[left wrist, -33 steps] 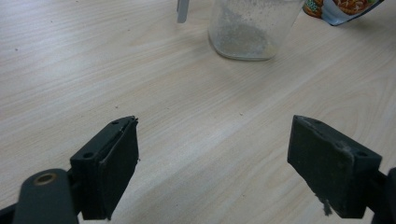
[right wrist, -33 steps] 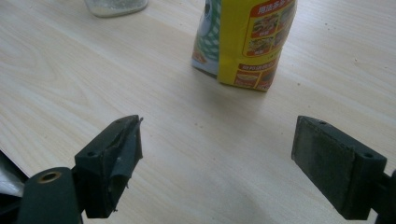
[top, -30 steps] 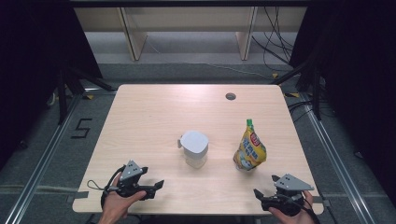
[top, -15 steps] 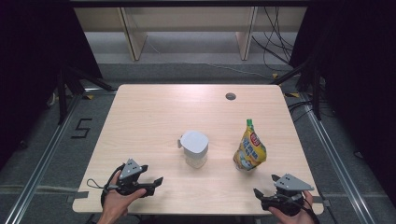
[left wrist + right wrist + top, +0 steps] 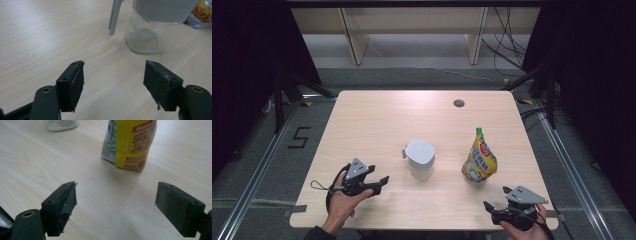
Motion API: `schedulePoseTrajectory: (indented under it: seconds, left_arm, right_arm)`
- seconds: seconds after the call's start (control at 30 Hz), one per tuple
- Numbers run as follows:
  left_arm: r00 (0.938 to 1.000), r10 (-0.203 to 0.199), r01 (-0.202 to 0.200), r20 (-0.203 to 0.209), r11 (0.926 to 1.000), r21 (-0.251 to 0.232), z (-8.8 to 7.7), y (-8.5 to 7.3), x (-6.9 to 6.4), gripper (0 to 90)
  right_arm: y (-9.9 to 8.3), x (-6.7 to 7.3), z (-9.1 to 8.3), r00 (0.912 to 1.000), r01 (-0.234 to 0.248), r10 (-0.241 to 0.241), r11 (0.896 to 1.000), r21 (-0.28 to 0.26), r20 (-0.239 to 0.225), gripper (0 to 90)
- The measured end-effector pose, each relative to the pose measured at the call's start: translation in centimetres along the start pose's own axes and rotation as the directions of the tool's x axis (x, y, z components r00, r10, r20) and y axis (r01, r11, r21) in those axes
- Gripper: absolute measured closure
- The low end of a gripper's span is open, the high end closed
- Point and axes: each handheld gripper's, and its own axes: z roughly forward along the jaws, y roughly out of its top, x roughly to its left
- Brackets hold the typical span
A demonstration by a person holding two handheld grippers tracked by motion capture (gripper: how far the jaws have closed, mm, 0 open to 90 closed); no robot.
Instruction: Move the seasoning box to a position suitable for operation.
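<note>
Jaws of your left gripper (image 5: 379, 183) have just been closing a little, yet stand apart with nothing between them, facing the lidded jar (image 5: 420, 159) mid-table. Your right gripper (image 5: 492, 209) gapes near the yellow pouch (image 5: 479, 162).

Clear glass jar (image 5: 421, 170) with pale grey lid and handle. Pouch (image 5: 479, 161) right of jar: yellow, green cap, red label, green-white dotted side. Surface (image 5: 377, 120) light wood grain. Both hand-held grippers black, left (image 5: 379, 182), right (image 5: 492, 209), grey top plates.
</note>
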Motion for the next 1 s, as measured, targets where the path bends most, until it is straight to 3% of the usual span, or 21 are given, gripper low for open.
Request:
schedulePoseTrajectory:
  seconds: [0.3,0.37,0.47,0.5,0.57,0.67,0.73,0.8,0.83,0.93,1.0]
  left_arm:
    - [0.9998,0.014,-0.014,0.014,0.9999,0.0,2.5,1.4,-0.2,46.2]
    - [0.9986,0.051,-0.051,0.01,0.9987,0.005,3.1,1.7,-0.1,48.3]
    - [0.9991,0.039,-0.039,0.013,0.9992,0.002,3.7,1.8,-0.2,53.6]
    - [0.9972,0.074,-0.074,0.012,0.9971,0.015,4.2,2.0,0.1,55.1]
    - [0.9982,0.059,-0.059,0.01,0.9983,-0.003,4.8,2.2,0.1,56.8]
    - [0.9971,0.076,-0.076,0.007,0.9971,-0.001,5.6,2.7,0.1,58.4]
    - [0.9936,0.112,-0.113,0.013,0.9933,0.025,5.8,3.0,0.2,58.9]
    - [0.9949,0.1,-0.101,0.006,0.9949,0.006,6.3,3.2,0.1,59.4]
    - [0.9927,0.12,-0.12,0.014,0.9925,0.023,6.4,3.3,0.3,60.1]
    - [0.9943,0.106,-0.105,0.015,0.9944,-0.011,7.1,3.5,0.2,62.4]
    - [0.9915,0.129,-0.129,0.016,0.9916,0.001,7.4,3.7,0.3,64.0]
  right_arm:
    - [-0.1,-0.1,0.0,1.0,-0.002,0.002,1.0,0.0,0.001,18.1]
    - [-0.1,-0.1,0.0,1.0,-0.002,0.002,1.0,-0.003,-0.004,18.1]
    - [0.0,0.0,0.0,1.0,0.001,-0.001,1.0,-0.003,-0.003,18.2]
    - [0.0,0.0,0.0,1.0,0.001,-0.001,1.0,-0.003,-0.003,18.3]
    - [0.0,0.0,0.0,0.9999,0.008,-0.008,1.0,-0.002,-0.009,18.3]
    - [0.0,-0.1,0.0,0.9997,0.026,-0.025,1.0,-0.016,0.006,18.3]
    - [0.0,-0.1,0.0,0.9996,0.025,-0.025,1.0,-0.019,0.008,18.3]
    - [0.0,-0.1,0.0,0.9997,0.025,-0.025,1.0,-0.018,0.007,18.3]
    - [0.0,-0.1,0.1,0.9996,0.026,-0.026,1.0,-0.017,0.006,18.3]
    - [0.0,-0.1,0.1,0.9994,0.033,-0.033,0.999,-0.012,0.006,18.3]
    - [0.0,-0.1,0.0,0.9995,0.031,-0.031,0.999,-0.016,0.006,18.3]
